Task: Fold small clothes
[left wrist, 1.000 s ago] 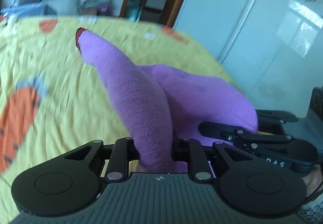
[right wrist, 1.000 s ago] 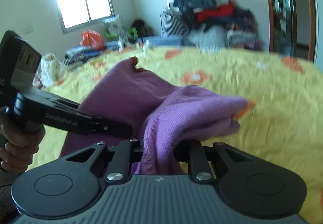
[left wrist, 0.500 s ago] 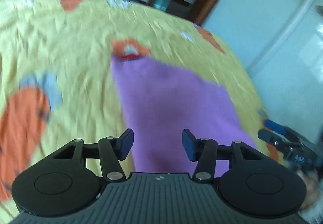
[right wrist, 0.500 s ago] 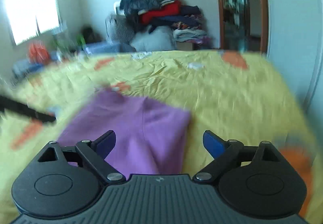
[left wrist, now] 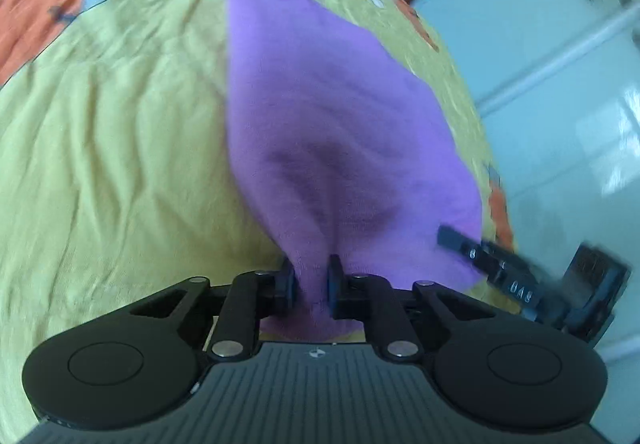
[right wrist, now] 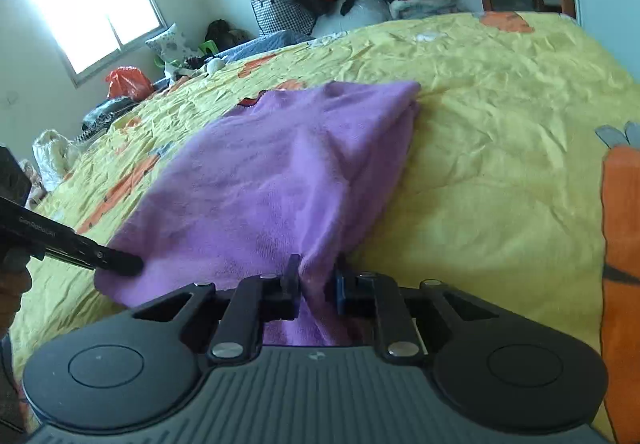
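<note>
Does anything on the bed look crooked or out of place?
Nothing serious. The purple garment lies mostly flat on the yellow bedsheet, but its near edge is bunched where both grippers pinch it.

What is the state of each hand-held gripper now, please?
Left hand-held gripper: just closed, pinching the near edge of the purple garment.
Right hand-held gripper: just closed, pinching the same garment's near edge.
</note>
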Motion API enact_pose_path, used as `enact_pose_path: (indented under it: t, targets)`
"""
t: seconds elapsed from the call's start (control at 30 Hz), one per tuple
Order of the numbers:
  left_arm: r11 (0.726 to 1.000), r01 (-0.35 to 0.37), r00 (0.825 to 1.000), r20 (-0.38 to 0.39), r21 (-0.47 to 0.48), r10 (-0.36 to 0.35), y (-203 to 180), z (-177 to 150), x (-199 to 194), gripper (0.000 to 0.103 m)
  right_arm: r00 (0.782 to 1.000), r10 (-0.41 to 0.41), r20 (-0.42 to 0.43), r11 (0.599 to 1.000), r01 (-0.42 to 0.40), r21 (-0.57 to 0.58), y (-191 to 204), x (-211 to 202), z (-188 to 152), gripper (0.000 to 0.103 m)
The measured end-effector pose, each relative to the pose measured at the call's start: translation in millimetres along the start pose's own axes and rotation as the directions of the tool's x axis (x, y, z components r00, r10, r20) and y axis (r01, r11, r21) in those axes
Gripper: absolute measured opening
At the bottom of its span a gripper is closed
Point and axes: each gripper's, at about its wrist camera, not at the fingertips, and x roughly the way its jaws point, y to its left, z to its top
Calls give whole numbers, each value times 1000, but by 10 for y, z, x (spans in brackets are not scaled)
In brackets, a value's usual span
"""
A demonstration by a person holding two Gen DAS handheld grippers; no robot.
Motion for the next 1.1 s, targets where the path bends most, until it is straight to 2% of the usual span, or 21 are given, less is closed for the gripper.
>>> enact_pose_path:
  t: [0.1,0.23,0.3,0.33,0.37,0.4,0.43,0.47,0.53,0.6,0.63,0.73,0.77,0.83,0.9,0.93,1.0,1.1]
  targets:
    - [997,-26,999,-18,73,27,-63,81,-105,13,999,32,29,999,-33,20,51,-121,49,11]
    - [987,-53,999,3,150,53,-168,109,-396,13,993,81,90,997,-81,-1,267,-497,57,10]
    - [986,-57,998,-4,154,58,-144,55,-477,15,995,48,92,999,-47,-23,367,-542,-15,11]
    - [989,-55,998,-27,136,60,-83,8,-457,15,997,1,79,998,4,-60,402,-492,-65,14]
    - [988,-64,995,-64,139,74,-20,-58,-413,17,999,-41,29,996,43,-75,391,-408,-97,29]
    - [983,-106,991,-69,147,117,32,-144,-404,21,997,-83,-3,996,83,-44,332,-368,-121,40]
    - [976,-145,986,-52,161,156,58,-238,-441,26,995,-99,33,995,100,-23,297,-426,-148,54]
    - [974,-142,988,-27,179,149,52,-322,-516,29,992,-92,82,995,96,-39,294,-507,-155,54]
    - [976,-127,992,43,176,122,2,-427,-681,42,985,-102,137,991,112,-68,324,-564,-82,52]
    - [982,-74,993,108,176,55,-98,-435,-755,72,987,-48,152,997,55,-46,313,-472,71,37]
    - [980,-50,989,144,191,23,-165,-415,-747,75,988,-41,148,999,45,-26,300,-383,145,31]
    - [970,-60,973,229,236,4,-379,-338,-575,75,991,-71,116,997,71,0,294,-34,330,31]
    - [961,-81,971,240,265,15,-438,-315,-467,76,986,-124,109,992,124,10,266,69,381,31]
    - [949,-152,968,234,275,88,-470,-295,-211,75,971,-224,85,974,218,66,135,209,430,32]
    - [927,-199,966,220,317,133,-441,-362,-7,77,976,-178,129,970,152,189,-69,133,434,33]
    - [902,-229,956,261,366,137,-473,-437,17,80,975,-172,138,964,138,226,-158,117,449,33]
    - [866,-267,946,285,422,153,-529,-570,45,86,978,-156,139,961,117,251,-288,168,517,33]
    - [844,-292,939,304,450,163,-570,-656,110,97,996,-31,87,950,2,313,-449,413,590,33]
